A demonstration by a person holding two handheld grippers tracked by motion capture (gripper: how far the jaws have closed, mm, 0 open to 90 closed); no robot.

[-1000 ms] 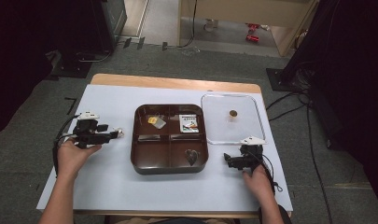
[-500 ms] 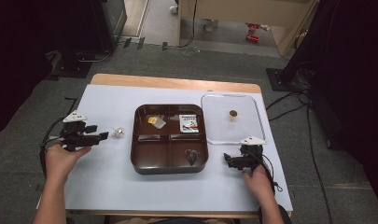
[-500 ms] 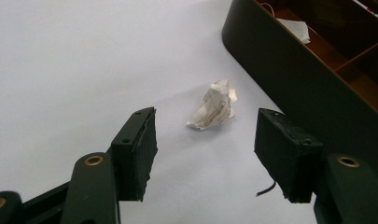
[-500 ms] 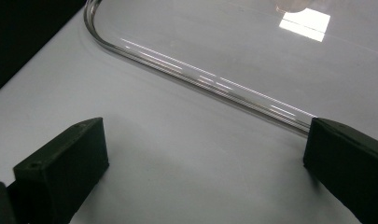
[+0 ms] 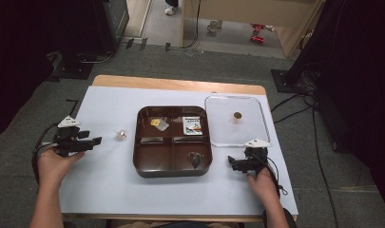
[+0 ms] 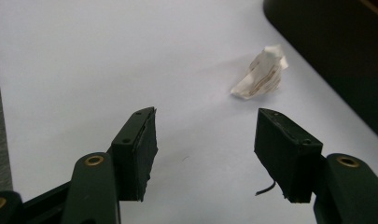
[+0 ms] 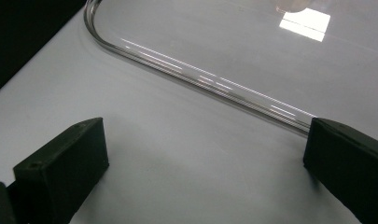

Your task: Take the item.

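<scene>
Two grippers sit low over the white table cover. The left gripper has its jaws apart with nothing between them; a small crumpled clear wrapper lies just beyond them on the cover, to the left of the dark brown four-compartment tray. The right gripper, to the right of the tray, also stands with jaws spread and empty, near the closest edge of the clear plastic lid.

A wooden table carries a white sheet. On the sheet sits 1 brown 4-compartment tray. Just right of the tray lies a clear lid; left of the tray, a small crumpled wrapper.
</scene>
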